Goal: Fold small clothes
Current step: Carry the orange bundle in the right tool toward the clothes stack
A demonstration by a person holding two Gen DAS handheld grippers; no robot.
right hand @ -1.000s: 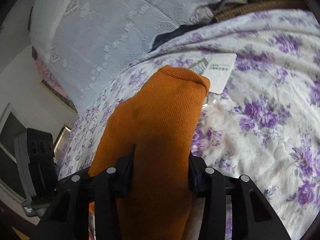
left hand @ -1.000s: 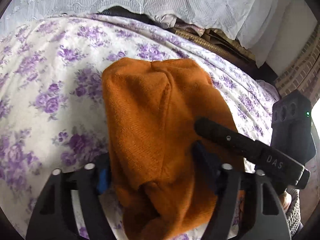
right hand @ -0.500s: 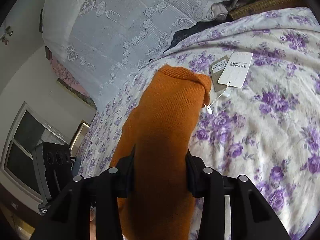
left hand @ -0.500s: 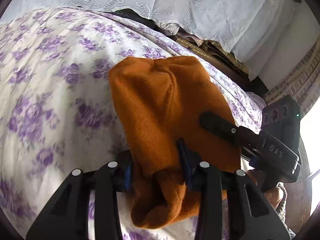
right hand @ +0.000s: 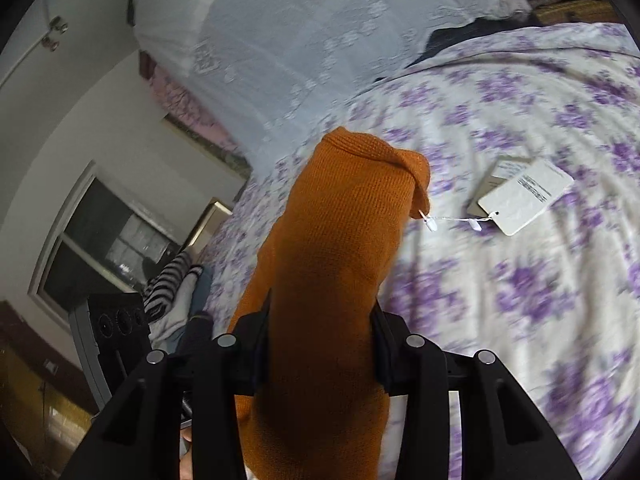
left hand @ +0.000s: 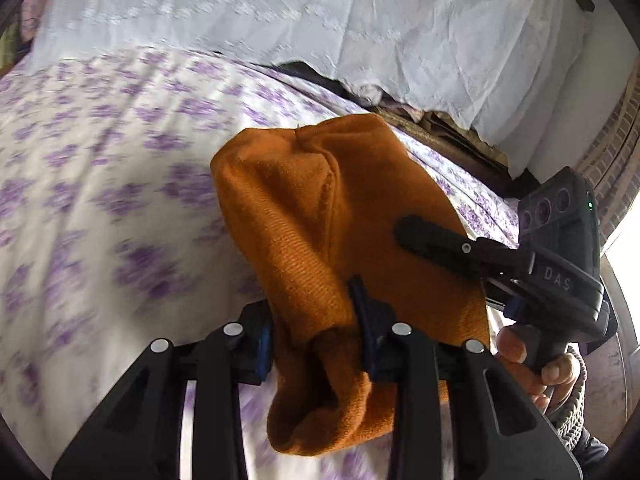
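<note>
An orange knit garment (left hand: 320,216) hangs between my two grippers above a floral bedspread (left hand: 100,184). My left gripper (left hand: 316,316) is shut on one bunched end of it. My right gripper (right hand: 320,320) is shut on the other end, and the garment (right hand: 340,240) rises in front of it. The right gripper's fingers (left hand: 432,236) also show in the left wrist view, pressed on the cloth. White paper tags (right hand: 520,196) on a string hang from the garment's corner onto the bedspread (right hand: 520,300).
White lace bedding (left hand: 320,20) is piled at the far side of the bed. In the right wrist view a striped cloth (right hand: 168,284) lies at the bed's left edge, with a window (right hand: 108,248) beyond. A brick wall (left hand: 616,160) stands at right.
Both grippers have lifted the garment higher off the bedspread and swung; the left gripper has closed tighter on the cloth. The tags have slid to the right.
</note>
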